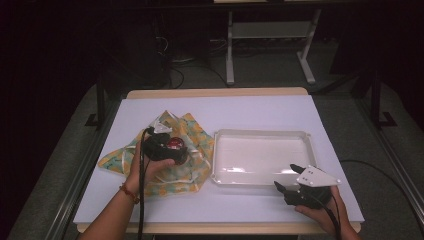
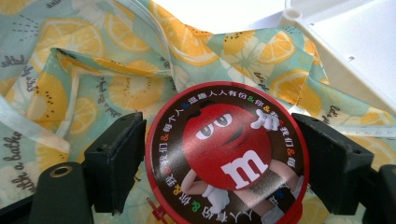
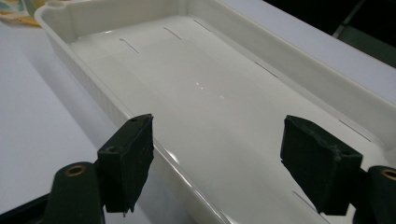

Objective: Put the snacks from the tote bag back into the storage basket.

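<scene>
Left gripper view has my left gripper (image 2: 219, 158) pinching the round red M&M's tin (image 2: 227, 156) by its sides, just over the lemon-print cloth (image 2: 93, 88) beside the white tray (image 2: 355, 51). I should keep the squeeze even, carry it level and clear the tray's rim. My right gripper (image 3: 217, 154) waits spread wide over the tray's near edge.

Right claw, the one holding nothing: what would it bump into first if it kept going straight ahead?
Probably the shallow white plastic tray; the open right claw already points across its near rim.
</scene>
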Available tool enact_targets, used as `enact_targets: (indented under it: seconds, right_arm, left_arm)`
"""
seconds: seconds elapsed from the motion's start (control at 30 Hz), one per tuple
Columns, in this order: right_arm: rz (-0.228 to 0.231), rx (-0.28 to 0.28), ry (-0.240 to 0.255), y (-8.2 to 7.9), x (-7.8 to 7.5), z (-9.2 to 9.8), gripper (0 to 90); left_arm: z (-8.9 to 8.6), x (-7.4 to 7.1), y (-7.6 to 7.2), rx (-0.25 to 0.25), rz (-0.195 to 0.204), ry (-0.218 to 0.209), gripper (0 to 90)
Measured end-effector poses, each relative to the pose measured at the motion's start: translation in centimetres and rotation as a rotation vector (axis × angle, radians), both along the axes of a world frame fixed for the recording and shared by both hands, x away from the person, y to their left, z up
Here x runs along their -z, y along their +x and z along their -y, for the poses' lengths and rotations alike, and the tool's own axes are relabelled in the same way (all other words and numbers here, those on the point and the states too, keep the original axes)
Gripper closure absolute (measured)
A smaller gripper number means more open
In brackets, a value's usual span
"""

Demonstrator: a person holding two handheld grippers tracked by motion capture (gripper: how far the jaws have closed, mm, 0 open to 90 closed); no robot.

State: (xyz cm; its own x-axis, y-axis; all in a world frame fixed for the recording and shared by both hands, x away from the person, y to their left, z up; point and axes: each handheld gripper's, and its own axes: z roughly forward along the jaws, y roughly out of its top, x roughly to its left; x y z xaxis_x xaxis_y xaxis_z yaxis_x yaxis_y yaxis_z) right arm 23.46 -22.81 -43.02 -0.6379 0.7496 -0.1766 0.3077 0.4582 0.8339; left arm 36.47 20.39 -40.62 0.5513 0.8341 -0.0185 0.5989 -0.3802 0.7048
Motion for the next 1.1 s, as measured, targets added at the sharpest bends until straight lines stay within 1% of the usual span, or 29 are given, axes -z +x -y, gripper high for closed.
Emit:
enact_targets:
  seconds: [0.27, 0.4, 0.47, 0.6, 0.7, 0.83, 0.87, 1.1]
  right_arm:
    - [0.0, -0.002, -0.001, 0.01, 0.03, 0.03, 25.0]
    - [-0.002, -0.002, -0.001, 0.01, 0.04, 0.03, 25.0]
    - [-0.002, -0.005, -0.001, 0.02, 0.07, 0.0, 25.0]
    - [-0.005, -0.005, -0.004, 0.03, 0.12, -0.03, 25.0]
    - [-0.005, -0.006, -0.003, 0.05, 0.12, 0.0, 25.0]
    - [-0.004, -0.008, -0.004, 0.09, 0.11, 0.0, 25.0]
    - [-0.002, -0.01, -0.006, 0.09, 0.11, -0.02, 25.0]
    - [-0.006, -0.017, -0.012, 0.16, 0.21, -0.13, 25.0]
  left_arm:
    - [0.03, 0.38, 0.2, -0.001, -0.021, 0.003, 20.8]
    - [0.01, 0.64, 0.32, 0.006, -0.031, -0.002, 22.2]
    - [0.01, 0.73, 0.38, 0.011, -0.038, -0.013, 23.9]
    - [0.12, 0.78, 0.43, 0.014, -0.034, -0.014, 24.2]
    - [0.15, 0.79, 0.46, 0.02, -0.031, -0.002, 24.4]
    - [0.17, 0.87, 0.61, 0.021, -0.025, -0.005, 24.6]
    - [0.17, 0.84, 0.64, 0.025, -0.026, 0.002, 24.7]
    - [0.35, 0.79, 0.6, 0.015, -0.022, 0.011, 25.1]
